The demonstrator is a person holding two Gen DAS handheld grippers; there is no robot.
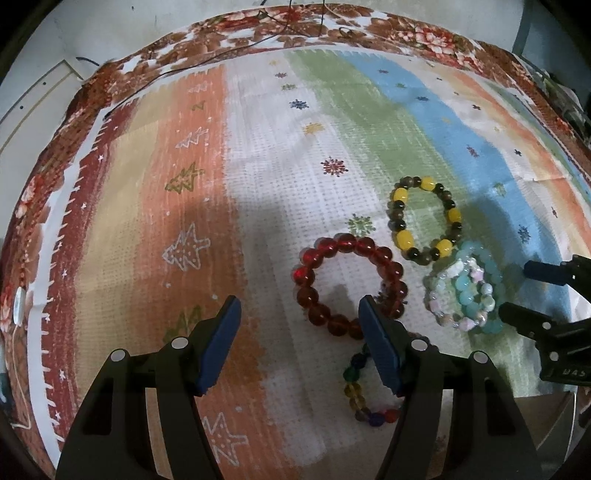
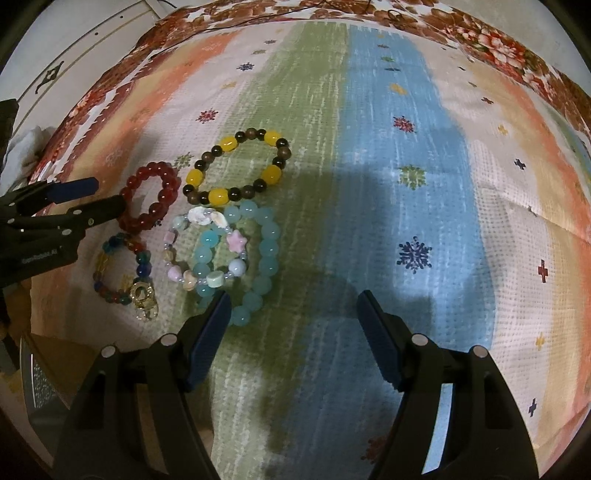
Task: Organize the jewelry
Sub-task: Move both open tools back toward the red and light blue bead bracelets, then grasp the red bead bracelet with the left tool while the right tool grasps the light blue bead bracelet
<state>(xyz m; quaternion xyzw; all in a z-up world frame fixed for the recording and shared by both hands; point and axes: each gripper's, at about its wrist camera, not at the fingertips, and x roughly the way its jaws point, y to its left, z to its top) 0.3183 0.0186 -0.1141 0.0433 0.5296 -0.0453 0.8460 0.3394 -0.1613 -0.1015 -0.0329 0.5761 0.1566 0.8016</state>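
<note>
Jaws on both our tools stand wide apart with nothing between the blue pads. Our left gripper (image 1: pixel 299 314) hangs low over the striped cloth (image 1: pixel 258 155), tilted downward and forward; its right finger (image 1: pixel 380 343) overlaps the near-right rim of the red bead bracelet (image 1: pixel 349 286) in the left wrist view, though we cannot tell whether it touches the beads. Just below that finger lies the multicolour bead bracelet (image 1: pixel 364 391), partly hidden behind it; the right wrist view shows a gold clasp (image 2: pixel 144 299) at its near end.

Our right gripper (image 2: pixel 293 310) is likewise angled down at the cloth, over the green and blue stripes. Its left finger (image 2: pixel 210 332) sits right at the near edge of the pale blue bead bracelet (image 2: pixel 266 254), while the right finger (image 2: pixel 376 336) is over bare cloth. A pastel charm bracelet (image 2: pixel 207 251) with star and shell beads lies overlapping the pale blue one. Beyond these two rests the yellow and brown bead bracelet (image 2: pixel 238 168), flat, just beside the red one.

All five bracelets cluster together on the cloth, between our two tools. Each tool shows at the edge of the other's view, the left one reaching in from the side toward the red beads. A floral brown border (image 1: pixel 332 29) frames the cloth at the far edge.
</note>
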